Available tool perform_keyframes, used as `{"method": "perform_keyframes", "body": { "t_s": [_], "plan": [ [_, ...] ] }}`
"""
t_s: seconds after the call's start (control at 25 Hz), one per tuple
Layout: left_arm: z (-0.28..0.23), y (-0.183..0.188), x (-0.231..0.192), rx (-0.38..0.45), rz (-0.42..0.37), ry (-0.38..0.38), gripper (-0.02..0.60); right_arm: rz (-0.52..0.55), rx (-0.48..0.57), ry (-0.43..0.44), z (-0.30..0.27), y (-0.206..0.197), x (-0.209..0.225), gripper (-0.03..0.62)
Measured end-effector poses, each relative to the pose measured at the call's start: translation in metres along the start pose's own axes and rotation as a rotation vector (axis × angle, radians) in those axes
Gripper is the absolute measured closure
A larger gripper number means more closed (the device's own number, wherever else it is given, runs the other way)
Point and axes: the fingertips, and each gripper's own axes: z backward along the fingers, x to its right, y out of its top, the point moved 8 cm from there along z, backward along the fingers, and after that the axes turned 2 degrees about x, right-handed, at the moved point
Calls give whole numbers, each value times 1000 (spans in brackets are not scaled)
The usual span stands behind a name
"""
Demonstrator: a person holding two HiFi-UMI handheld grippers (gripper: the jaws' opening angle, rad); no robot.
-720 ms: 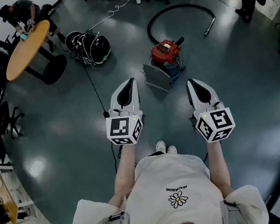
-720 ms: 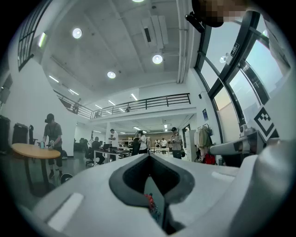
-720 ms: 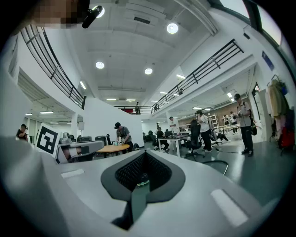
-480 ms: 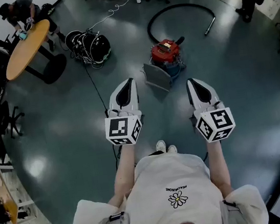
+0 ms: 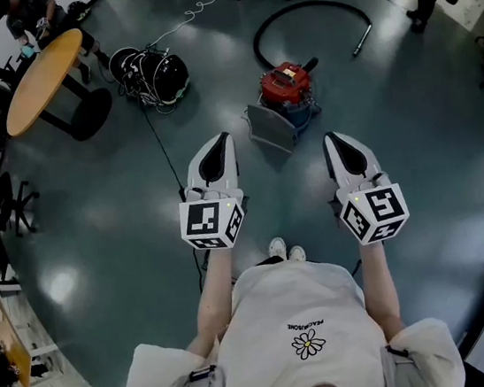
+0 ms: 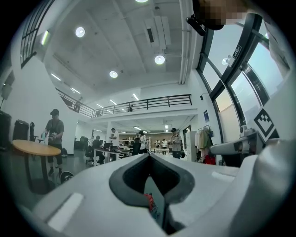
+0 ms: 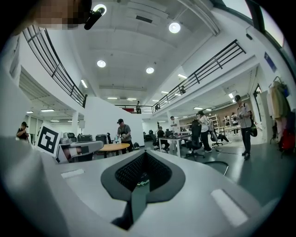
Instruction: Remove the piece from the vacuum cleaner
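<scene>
vacuum cleaner [image 5: 286, 86]: red-topped canister with a blue base, sitting on the floor [image 5: 414, 146] straight ahead of me and well clear of both grippers.
grey piece [image 5: 269, 131]: flat grey panel standing right against the near-left side of the canister. My guess is that's the part to pull, but I can't tell from here whether it's clipped on or just leaning.
hose [image 5: 306, 16]: black loop curling away behind the canister, nowhere near the panel.
left gripper [image 5: 224, 139]: clenched on nothing. In the left gripper view the tips meet, and I only get a sliver of red and blue through the hollow, so it's roughly lined up on the vacuum.
right gripper [image 5: 330, 139]: also closed and empty, held level beside the left one and aimed a bit right of the canister.
step in hand: just the approach, I reckon. Nothing has been touched yet.
how I'd do it: walk in, open both sets of jaws before I crouch, pin the red top with the right, then take the panel's upper edge with the left and pull it towards me.
watch out: a light canister could roll or tip if I yank one-handed. There's also a cable [image 5: 161, 150] across the floor just left of my path.
</scene>
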Motion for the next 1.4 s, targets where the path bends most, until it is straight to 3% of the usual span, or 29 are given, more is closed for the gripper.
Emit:
{"method": "perform_keyframes", "body": {
  "t_s": [0.56, 0.92, 1.2, 1.4],
  "plan": [
    [-29, -32, -33, -67, 91, 19, 581, 9, -26, -3, -28, -5, 14, 569],
    [-101, -61, -34, -116, 83, 101, 580, -59, -80, 30, -77, -28, 100, 569],
    [-173, -60, -31, -73, 90, 205, 580, -100, -74, 110, -128, -22, 185, 569],
    [-211, -65, -33, -75, 91, 231, 580, -88, -103, 180, -168, -22, 216, 569]
  ]
}}
